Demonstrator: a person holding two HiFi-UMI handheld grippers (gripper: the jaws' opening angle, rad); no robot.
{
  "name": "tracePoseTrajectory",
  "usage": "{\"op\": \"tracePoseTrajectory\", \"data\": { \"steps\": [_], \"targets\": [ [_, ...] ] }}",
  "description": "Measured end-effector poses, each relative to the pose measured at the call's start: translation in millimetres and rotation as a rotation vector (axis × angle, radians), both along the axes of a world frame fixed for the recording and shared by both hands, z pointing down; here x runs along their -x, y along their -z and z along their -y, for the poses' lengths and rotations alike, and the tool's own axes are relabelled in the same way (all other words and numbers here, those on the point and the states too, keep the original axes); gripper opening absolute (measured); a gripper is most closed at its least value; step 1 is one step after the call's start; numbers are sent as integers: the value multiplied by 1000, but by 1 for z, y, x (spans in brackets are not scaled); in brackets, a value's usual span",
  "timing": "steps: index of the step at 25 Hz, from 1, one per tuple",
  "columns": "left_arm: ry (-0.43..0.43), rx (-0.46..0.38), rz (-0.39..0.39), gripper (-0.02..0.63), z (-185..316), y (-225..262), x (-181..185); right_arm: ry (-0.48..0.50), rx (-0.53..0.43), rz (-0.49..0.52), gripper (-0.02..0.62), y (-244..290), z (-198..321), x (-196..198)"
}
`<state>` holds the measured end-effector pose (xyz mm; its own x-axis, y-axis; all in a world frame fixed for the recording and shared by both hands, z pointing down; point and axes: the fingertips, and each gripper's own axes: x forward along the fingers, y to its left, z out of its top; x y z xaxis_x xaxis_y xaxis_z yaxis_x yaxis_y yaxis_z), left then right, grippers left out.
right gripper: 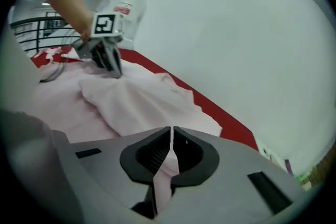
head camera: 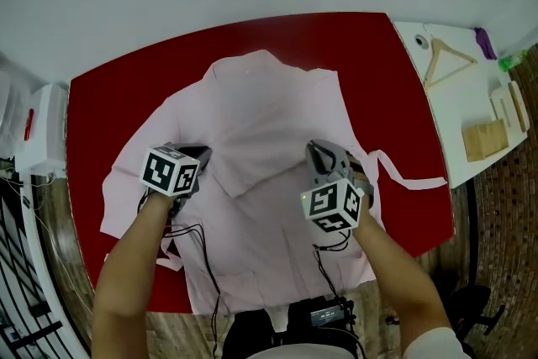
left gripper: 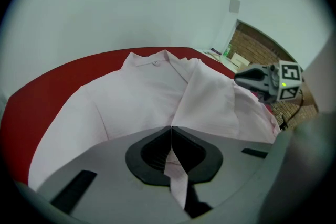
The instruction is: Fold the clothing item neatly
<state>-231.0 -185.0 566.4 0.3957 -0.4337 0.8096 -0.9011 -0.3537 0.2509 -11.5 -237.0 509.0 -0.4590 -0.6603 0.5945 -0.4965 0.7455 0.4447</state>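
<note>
A pale pink shirt (head camera: 269, 122) lies spread on the red table (head camera: 109, 105), collar at the far side. Its right side is folded in over the middle (head camera: 252, 160). My left gripper (head camera: 200, 154) is shut on a fold of the pink cloth, which shows pinched between its jaws in the left gripper view (left gripper: 171, 131). My right gripper (head camera: 315, 154) is also shut on the shirt's cloth, seen clamped in the right gripper view (right gripper: 171, 134). Both grippers hover over the shirt's middle, facing the collar (left gripper: 152, 60). A pink strap (head camera: 412, 179) trails off to the right.
A white side table (head camera: 471, 97) at the right holds a wooden hanger (head camera: 445, 63) and a brown box (head camera: 485, 139). A white cabinet (head camera: 38, 130) stands at the left. Cables (head camera: 197, 240) hang from the grippers over the shirt's near hem.
</note>
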Motion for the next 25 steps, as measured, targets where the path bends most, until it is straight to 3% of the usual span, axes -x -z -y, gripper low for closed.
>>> {"op": "tracePoseTrajectory", "data": {
  "steps": [3, 6, 15, 25],
  "targets": [
    [-3, 5, 7, 9, 0, -2, 0, -143, 48, -84, 22, -23, 37, -58],
    [-5, 10, 12, 9, 0, -3, -1, -191, 110, -153, 17, -48, 43, -91],
    [-18, 21, 62, 9, 2, -8, -4, -201, 115, -168, 15, -51, 58, -109],
    [68, -26, 13, 9, -1, 0, 1, -213, 108, -138, 17, -47, 62, -108]
  ]
}}
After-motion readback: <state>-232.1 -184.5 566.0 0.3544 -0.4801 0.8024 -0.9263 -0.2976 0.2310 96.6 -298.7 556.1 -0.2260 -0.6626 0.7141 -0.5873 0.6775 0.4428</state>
